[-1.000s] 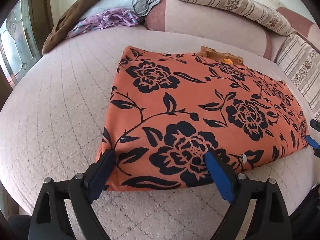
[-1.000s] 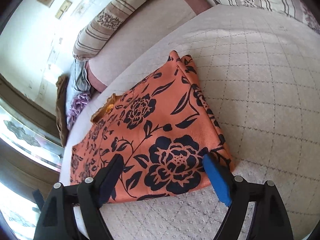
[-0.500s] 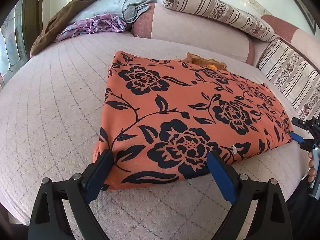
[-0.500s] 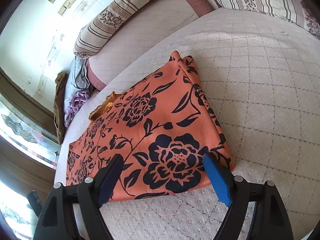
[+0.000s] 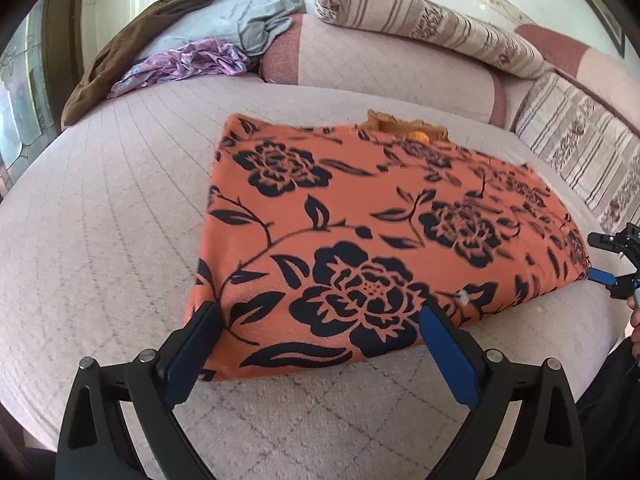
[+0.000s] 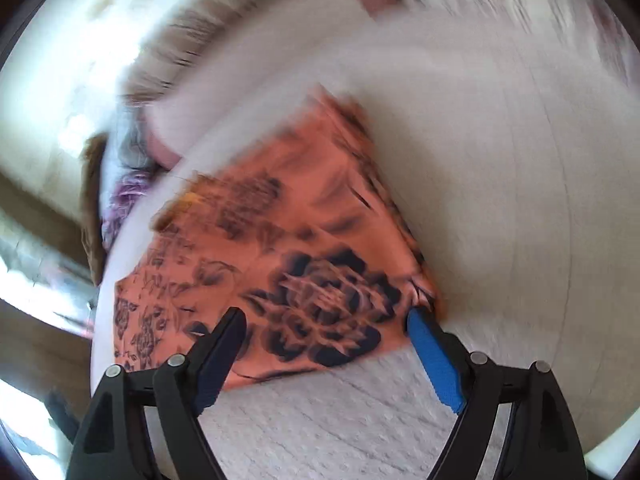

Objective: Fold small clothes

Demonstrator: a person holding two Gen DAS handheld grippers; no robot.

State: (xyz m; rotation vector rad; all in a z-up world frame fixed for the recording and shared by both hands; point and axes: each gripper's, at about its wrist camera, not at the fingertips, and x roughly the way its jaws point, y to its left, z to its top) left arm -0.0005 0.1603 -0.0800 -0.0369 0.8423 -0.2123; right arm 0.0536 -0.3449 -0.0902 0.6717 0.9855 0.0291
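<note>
In the left wrist view, the left gripper is nearest, low over the near edge of the orange cloth. Its jaws stand wide apart and have just been opening more; the near left corner of the cloth lies between the blue pads, but the pads do not press on it. The cloth is orange with black flowers and leaves, folded into a flat rectangle, and it lies on the pale quilted bed cover. A small white tag sits near its front edge; it is too small to read any writing on it.

At the right edge of this view the right gripper is near the right corner of the cloth, with part of a hand behind it.

The right wrist view is blurred. The right gripper has its jaws well apart over the near corner of the orange cloth, and nothing is clamped.

Behind the far edge of the cloth a darker orange piece shows a little. Farther back, against the bed cover's end, stands a pink cushion, with a striped bolster on top of it. In the far left corner lies a pile of clothes: a purple one, a grey one and a brown one. No readable writing is visible anywhere.
</note>
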